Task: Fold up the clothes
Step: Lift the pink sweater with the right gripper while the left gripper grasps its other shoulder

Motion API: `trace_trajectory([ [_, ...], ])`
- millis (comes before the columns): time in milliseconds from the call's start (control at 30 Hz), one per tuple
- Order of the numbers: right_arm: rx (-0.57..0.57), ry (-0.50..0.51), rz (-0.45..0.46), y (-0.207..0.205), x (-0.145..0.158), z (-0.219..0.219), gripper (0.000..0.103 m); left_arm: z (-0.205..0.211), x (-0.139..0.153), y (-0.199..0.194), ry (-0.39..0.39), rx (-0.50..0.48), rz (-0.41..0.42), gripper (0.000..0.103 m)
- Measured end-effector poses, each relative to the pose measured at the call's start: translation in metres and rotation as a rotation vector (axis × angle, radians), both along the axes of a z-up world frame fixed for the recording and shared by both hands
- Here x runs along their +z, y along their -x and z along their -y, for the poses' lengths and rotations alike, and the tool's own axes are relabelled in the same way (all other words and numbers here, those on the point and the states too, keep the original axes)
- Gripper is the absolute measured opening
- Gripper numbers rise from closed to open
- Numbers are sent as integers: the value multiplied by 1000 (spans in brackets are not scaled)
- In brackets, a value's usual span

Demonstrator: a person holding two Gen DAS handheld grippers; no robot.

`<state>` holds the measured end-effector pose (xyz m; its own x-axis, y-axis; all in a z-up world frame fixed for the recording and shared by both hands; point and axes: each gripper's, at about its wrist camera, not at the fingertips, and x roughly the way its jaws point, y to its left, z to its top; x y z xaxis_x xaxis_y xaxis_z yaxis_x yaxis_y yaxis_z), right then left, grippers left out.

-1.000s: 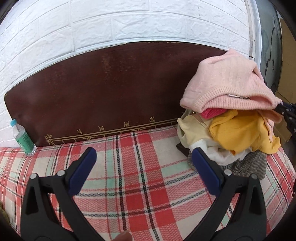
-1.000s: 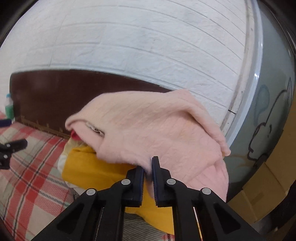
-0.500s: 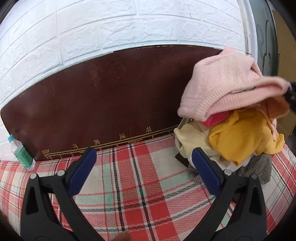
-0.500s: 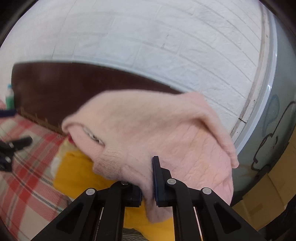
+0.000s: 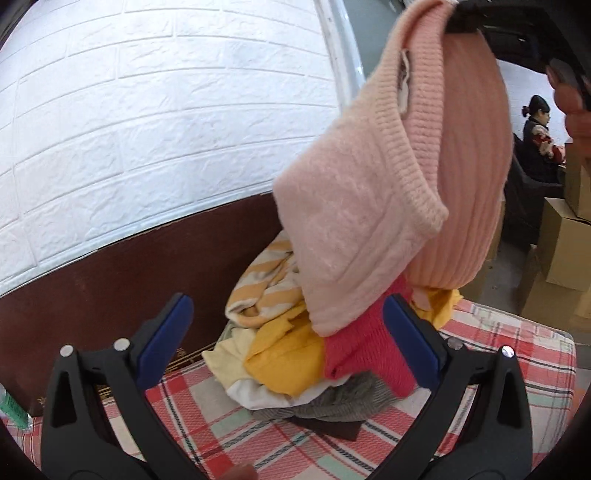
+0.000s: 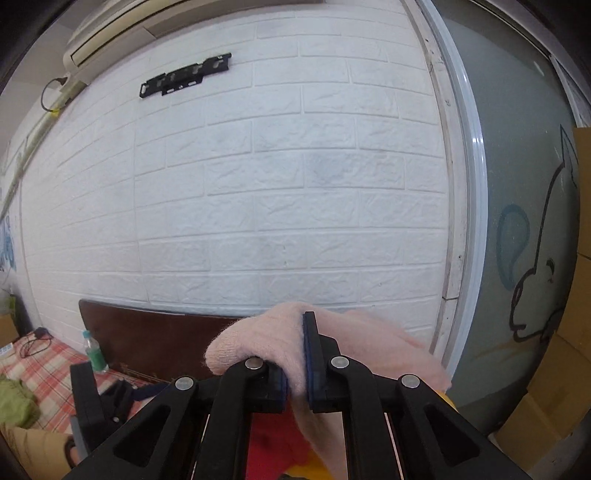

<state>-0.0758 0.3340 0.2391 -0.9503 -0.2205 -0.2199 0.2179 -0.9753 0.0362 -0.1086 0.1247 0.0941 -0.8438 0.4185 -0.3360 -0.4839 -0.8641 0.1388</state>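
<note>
Your right gripper [image 6: 297,363] is squeezed tight on the pink sweater [image 5: 373,206], which hangs high above the pile of clothes [image 5: 295,354] on the checked bed cover [image 5: 498,354]. Your left gripper [image 5: 291,339] is wide open, holding nothing.

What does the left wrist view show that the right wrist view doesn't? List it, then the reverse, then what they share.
Only the left wrist view: the clothes pile on the plaid bed cover, the left tongs open and empty, and a seated person.

Only the right wrist view: the black wall bracket, the air conditioner and the water bottle.

Both: the pink sweater pinched in the right tongs, the white brick wall and the dark headboard.
</note>
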Motion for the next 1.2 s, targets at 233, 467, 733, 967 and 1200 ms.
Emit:
trace_trajectory([
  [233,60,2,-77,-45,50,16,5,15,20,-57,-109,-198,58,103],
  [467,152,9,-162,-106,91,39,5,29,35,-139,-108,-303,-25,103],
  [733,265,-22,-161,-162,98,88,5,51,43,-210,-100,-408,-34,85],
  [967,347,-31,-156,-201,93,119,6,112,49,-230,-143,-372,29,25],
  [1200,402,-34,-192,-243,102,132,6,211,101,-269,-215,-135,-108,10],
])
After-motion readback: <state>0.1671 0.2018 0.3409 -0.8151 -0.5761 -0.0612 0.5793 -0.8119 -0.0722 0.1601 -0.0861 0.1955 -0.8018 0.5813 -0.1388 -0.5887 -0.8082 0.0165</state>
